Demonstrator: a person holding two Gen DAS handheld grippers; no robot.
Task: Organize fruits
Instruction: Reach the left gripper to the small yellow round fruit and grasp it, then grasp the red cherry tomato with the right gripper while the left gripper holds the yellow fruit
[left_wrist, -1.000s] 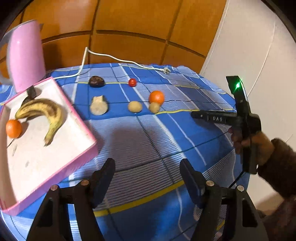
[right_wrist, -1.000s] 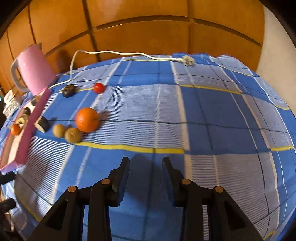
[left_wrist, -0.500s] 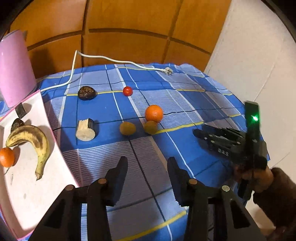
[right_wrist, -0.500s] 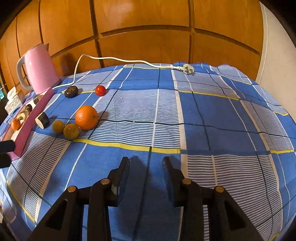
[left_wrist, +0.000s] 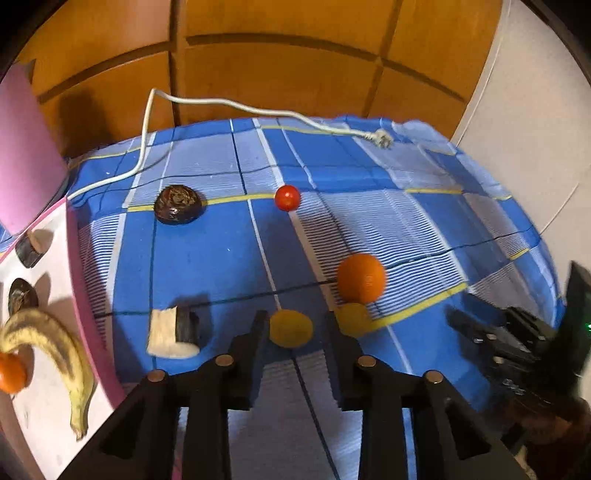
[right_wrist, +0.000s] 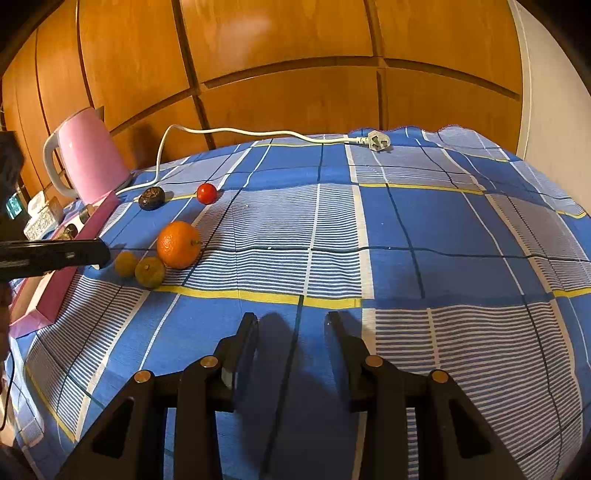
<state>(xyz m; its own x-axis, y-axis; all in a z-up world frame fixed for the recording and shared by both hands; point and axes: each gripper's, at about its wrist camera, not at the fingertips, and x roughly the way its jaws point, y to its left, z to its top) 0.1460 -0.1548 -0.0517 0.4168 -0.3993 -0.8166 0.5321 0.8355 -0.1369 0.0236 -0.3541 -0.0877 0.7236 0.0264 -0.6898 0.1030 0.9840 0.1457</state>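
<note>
My left gripper (left_wrist: 294, 322) is open, its fingertips on either side of a small yellow-brown fruit (left_wrist: 290, 328) on the blue checked cloth; it also shows in the right wrist view (right_wrist: 126, 263). A second small fruit (left_wrist: 352, 315) and an orange (left_wrist: 361, 277) lie just right of it. A cut banana piece (left_wrist: 173, 333), a dark round fruit (left_wrist: 179, 204) and a red tomato (left_wrist: 287, 197) lie farther off. The pink tray (left_wrist: 86, 295) at the left holds a banana (left_wrist: 55, 339) and a small orange (left_wrist: 11, 373). My right gripper (right_wrist: 290, 321) is open and empty over the cloth.
A pink kettle (right_wrist: 88, 155) stands at the back left with its white cord and plug (right_wrist: 376, 140) across the cloth. A wooden wall is behind, a white wall at the right. The table edge (left_wrist: 535, 236) drops off at the right.
My left gripper has moved forward and right from the tray to the small fruit, and its jaws have narrowed. My right gripper has pulled back a little.
</note>
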